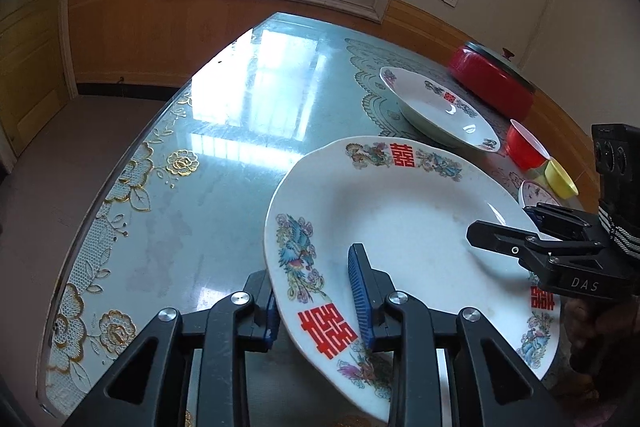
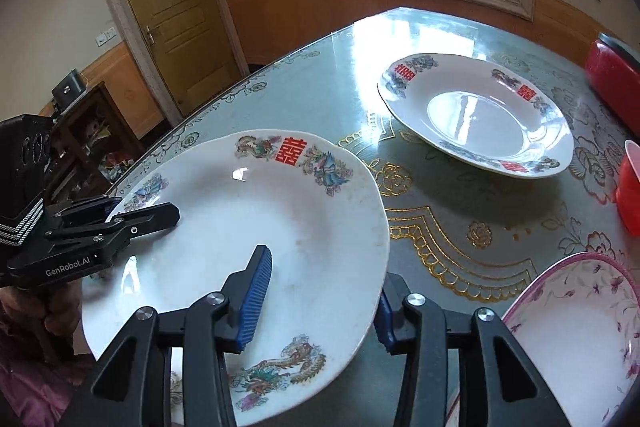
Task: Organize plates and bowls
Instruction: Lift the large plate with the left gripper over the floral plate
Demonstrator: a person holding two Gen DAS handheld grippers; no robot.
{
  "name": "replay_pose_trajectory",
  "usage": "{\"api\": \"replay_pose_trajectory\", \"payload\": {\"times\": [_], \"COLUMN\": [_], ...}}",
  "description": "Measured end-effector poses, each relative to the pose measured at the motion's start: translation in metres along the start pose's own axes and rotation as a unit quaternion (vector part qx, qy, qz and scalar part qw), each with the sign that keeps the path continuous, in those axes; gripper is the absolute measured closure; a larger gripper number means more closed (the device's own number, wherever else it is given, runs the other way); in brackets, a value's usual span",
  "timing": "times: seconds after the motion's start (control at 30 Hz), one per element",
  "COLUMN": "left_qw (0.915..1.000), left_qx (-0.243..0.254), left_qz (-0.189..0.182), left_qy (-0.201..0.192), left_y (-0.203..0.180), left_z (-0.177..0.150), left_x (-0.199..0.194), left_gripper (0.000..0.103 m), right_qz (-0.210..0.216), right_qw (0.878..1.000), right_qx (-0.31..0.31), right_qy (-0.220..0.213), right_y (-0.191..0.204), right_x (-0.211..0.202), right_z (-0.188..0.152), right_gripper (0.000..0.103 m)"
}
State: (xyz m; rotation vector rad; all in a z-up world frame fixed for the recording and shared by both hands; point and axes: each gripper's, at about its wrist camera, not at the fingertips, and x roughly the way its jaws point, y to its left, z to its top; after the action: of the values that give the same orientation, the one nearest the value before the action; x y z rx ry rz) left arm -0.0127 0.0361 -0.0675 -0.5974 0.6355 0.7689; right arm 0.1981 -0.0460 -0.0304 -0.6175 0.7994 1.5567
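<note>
A white plate point(image 1: 404, 227) with red characters and bird patterns is held above the table by both grippers. My left gripper point(image 1: 316, 303) is shut on its near-left rim, one blue pad on top, one below. My right gripper point(image 2: 316, 303) is shut on the same plate point(image 2: 256, 223) at its right rim. Each gripper shows in the other's view: the right one point(image 1: 516, 243) and the left one point(image 2: 132, 219). A second matching plate point(image 2: 476, 115) rests on the table further back; it also shows in the left wrist view point(image 1: 436, 107).
A red lidded pot point(image 1: 492, 79) stands at the table's far right. A red bowl point(image 1: 526, 147), a yellow bowl point(image 1: 560, 179) and a pink-rimmed floral dish point(image 2: 580, 327) sit on the right. The glass table point(image 1: 224, 147) has its edge on the left.
</note>
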Motion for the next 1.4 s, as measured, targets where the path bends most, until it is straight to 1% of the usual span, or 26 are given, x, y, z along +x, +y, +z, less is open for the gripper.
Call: {"api": "replay_pose_trajectory", "payload": {"times": [0.1,0.17,0.23,0.3,0.4,0.53,0.63,0.77,0.83,0.97,1.07,1.17,1.23,1.3,1.4], "left_qw": [0.9999,0.9997,0.9996,0.9994,0.9987,0.9971,0.9956,0.9923,0.9901,0.9833,0.9778,0.9731,0.9717,0.9716,0.9733], "left_qx": [0.01,0.022,0.026,0.031,0.043,0.065,0.081,0.104,0.115,0.143,0.159,0.169,0.168,0.167,0.166], "left_qz": [-0.009,-0.006,-0.005,-0.008,-0.01,-0.011,-0.024,-0.053,-0.072,-0.109,-0.137,-0.157,-0.163,-0.164,-0.153], "left_qy": [-0.008,-0.01,-0.005,-0.012,-0.026,-0.037,-0.041,-0.042,-0.035,-0.027,-0.011,0.009,0.025,0.034,0.044], "left_y": [-0.004,-0.006,-0.009,-0.012,-0.017,-0.029,-0.042,-0.067,-0.083,-0.123,-0.155,-0.184,-0.201,-0.212,-0.223], "left_z": [0.001,0.001,0.001,0.002,0.006,0.014,0.02,0.027,0.031,0.035,0.036,0.03,0.027,0.026,0.022], "left_x": [-0.002,0.0,0.002,-0.001,-0.009,-0.016,-0.018,-0.017,-0.013,-0.003,0.01,0.024,0.034,0.043,0.053], "left_gripper": [0.073,0.072,0.072,0.072,0.073,0.073,0.072,0.072,0.072,0.071,0.071,0.071,0.071,0.071,0.071], "right_qz": [-0.002,-0.013,-0.014,-0.019,-0.016,-0.017,-0.018,-0.034,-0.043,-0.078,-0.102,-0.111,-0.118,-0.113,-0.108], "right_qw": [1.0,1.0,1.0,1.0,0.999,0.998,0.997,0.994,0.992,0.986,0.981,0.975,0.972,0.971,0.969], "right_qx": [-0.006,-0.012,-0.005,-0.008,-0.008,0.012,0.035,0.064,0.08,0.109,0.135,0.169,0.185,0.199,0.214], "right_qy": [-0.014,-0.01,-0.008,-0.02,-0.037,-0.055,-0.065,-0.081,-0.088,-0.101,-0.099,-0.088,-0.079,-0.072,-0.061], "right_y": [0.0,0.0,-0.001,0.0,0.0,-0.006,-0.015,-0.028,-0.036,-0.053,-0.073,-0.098,-0.11,-0.123,-0.138], "right_x": [-0.008,-0.007,-0.006,-0.011,-0.023,-0.036,-0.048,-0.072,-0.086,-0.118,-0.136,-0.148,-0.153,-0.156,-0.151], "right_z": [0.0,-0.003,-0.006,-0.008,-0.009,-0.009,-0.013,-0.022,-0.027,-0.044,-0.06,-0.079,-0.09,-0.099,-0.106], "right_gripper": [0.057,0.06,0.061,0.062,0.062,0.062,0.062,0.062,0.062,0.062,0.062,0.062,0.062,0.062,0.062]}}
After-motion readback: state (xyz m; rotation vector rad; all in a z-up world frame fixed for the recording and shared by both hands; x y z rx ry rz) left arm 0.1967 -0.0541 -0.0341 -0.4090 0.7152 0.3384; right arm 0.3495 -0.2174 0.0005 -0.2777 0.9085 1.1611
